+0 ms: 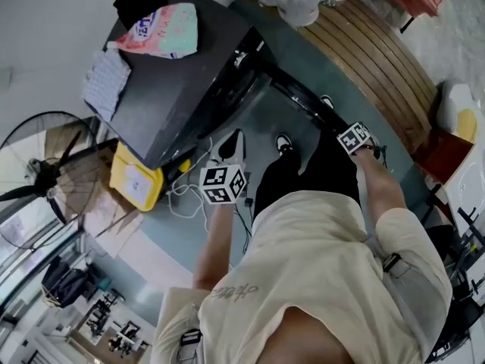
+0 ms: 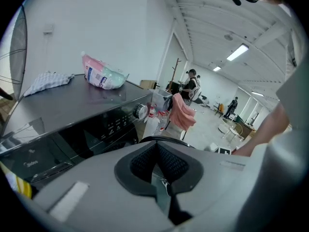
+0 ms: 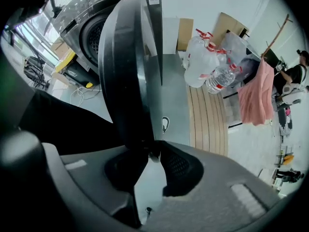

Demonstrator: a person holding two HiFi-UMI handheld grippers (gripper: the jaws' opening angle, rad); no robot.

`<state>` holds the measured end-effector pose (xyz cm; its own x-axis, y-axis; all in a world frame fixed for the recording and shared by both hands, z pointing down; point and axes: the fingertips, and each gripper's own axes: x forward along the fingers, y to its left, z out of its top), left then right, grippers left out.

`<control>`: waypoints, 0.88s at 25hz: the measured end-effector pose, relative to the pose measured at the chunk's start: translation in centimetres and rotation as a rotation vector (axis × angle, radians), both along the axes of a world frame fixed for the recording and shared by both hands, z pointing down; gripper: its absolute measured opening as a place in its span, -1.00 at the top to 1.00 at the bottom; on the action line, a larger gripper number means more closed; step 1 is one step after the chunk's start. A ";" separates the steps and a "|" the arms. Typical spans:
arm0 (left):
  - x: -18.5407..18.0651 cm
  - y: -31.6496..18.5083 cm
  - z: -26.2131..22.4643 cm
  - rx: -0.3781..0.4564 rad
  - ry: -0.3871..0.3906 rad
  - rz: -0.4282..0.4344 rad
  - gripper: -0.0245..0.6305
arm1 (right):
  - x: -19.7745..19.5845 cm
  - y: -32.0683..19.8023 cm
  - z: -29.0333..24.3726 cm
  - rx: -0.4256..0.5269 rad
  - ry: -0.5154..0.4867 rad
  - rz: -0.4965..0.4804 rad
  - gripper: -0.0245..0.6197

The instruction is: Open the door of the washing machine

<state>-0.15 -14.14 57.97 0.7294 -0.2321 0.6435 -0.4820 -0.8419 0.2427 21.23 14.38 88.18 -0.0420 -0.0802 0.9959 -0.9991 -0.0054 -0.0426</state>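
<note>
Head view, washer: the dark washer [image 1: 174, 89] sits upper left, with a packet [image 1: 163, 30] and a cloth [image 1: 106, 82] on its top.
Head view, door: the door [image 1: 303, 97] stands swung out, a dark bar running from the washer's front toward centre right.
Head view, right gripper: my right gripper [image 1: 355, 136] is at the door's far end, pointing down.
Head view, left gripper: my left gripper [image 1: 227, 154] hangs just below the washer's front corner, apart from the door.
Left gripper view, left gripper [image 2: 155, 151]: the jaws are together on nothing. The washer's panel [image 2: 111, 124] fills the left.
Right gripper view, right gripper [image 3: 152, 151]: the jaws are narrow and clamped on the door's rim. The door rises from them to upper centre. The drum mouth [image 3: 94, 35] shows bare at upper left.
Handling: I judge the door stiff, fairly heavy and glossy. It is hinged, so it should move only along its arc.
Hold: the free edge opposite the hinge looks best. The smooth rim could slip, so I would pull along the arc without twisting.
Progress: the door looks well open already.
</note>
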 end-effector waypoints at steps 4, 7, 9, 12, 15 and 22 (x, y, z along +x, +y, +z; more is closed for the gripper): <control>4.3 0.0 -0.3 0.006 0.006 -0.048 0.87 | 4.2 -0.7 0.0 0.030 -0.032 -0.039 0.66; 7.3 0.5 -0.3 -0.004 0.005 -0.067 0.87 | 6.8 -1.2 -0.1 0.036 -0.056 -0.081 0.65; 9.4 0.9 -0.3 -0.007 0.003 -0.073 0.87 | 8.5 -1.5 -0.1 0.027 -0.070 -0.152 0.65; 12.2 0.9 -0.6 0.003 0.002 -0.081 0.88 | 11.2 -1.9 -0.2 0.011 -0.085 -0.235 0.65; 14.4 0.7 -1.1 0.011 0.004 -0.097 0.88 | 13.6 -3.5 -0.4 0.070 -0.095 -0.298 0.64; 16.1 0.0 -1.4 0.026 -0.014 -0.169 0.87 | 18.6 -6.4 -0.8 0.106 -0.097 -0.445 0.64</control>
<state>15.93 -14.13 56.61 0.6694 -0.3670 0.6459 -0.6203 -0.7545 0.2142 39.84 8.01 87.38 -0.1882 -0.1346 0.9729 -0.8945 0.4326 -0.1131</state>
